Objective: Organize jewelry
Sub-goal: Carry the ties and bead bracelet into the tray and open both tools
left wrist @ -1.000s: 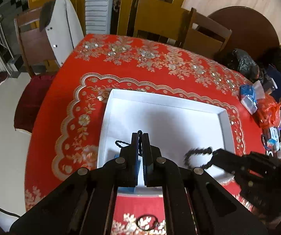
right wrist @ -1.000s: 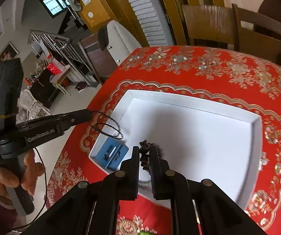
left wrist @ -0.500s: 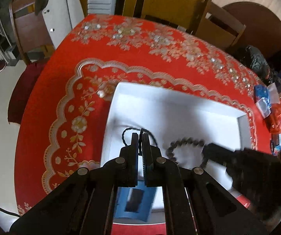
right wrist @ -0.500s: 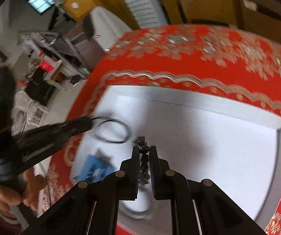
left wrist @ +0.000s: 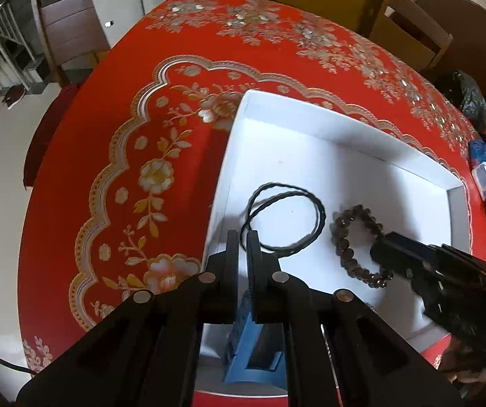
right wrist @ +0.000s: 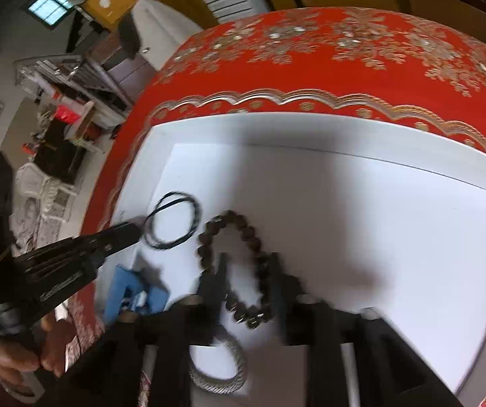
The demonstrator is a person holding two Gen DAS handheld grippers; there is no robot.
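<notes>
A white tray [left wrist: 341, 125] sits on the red tablecloth. My left gripper [left wrist: 242, 237] is shut on a thin black cord loop [left wrist: 285, 218], which rests on the tray floor; it also shows in the right wrist view [right wrist: 175, 222]. My right gripper [right wrist: 248, 263] is open, its fingers apart on either side of a dark beaded bracelet [right wrist: 236, 261] lying in the tray. The bracelet also shows in the left wrist view [left wrist: 354, 244], at the right gripper's tip. A blue clip [left wrist: 254, 352] and a silver rope bracelet [right wrist: 219, 369] lie near the tray's near edge.
The red, gold-patterned tablecloth [left wrist: 134, 183] covers a round table. Wooden chairs [left wrist: 405, 30] stand behind it. Bags and packets [left wrist: 483, 166] clutter the far right edge. The tray's right half [right wrist: 395, 237] is bare white.
Both grippers have lowered into the tray. The cord loop and the beaded bracelet now lie on the tray floor. My right gripper's fingers have spread apart and let go of the bracelet.
</notes>
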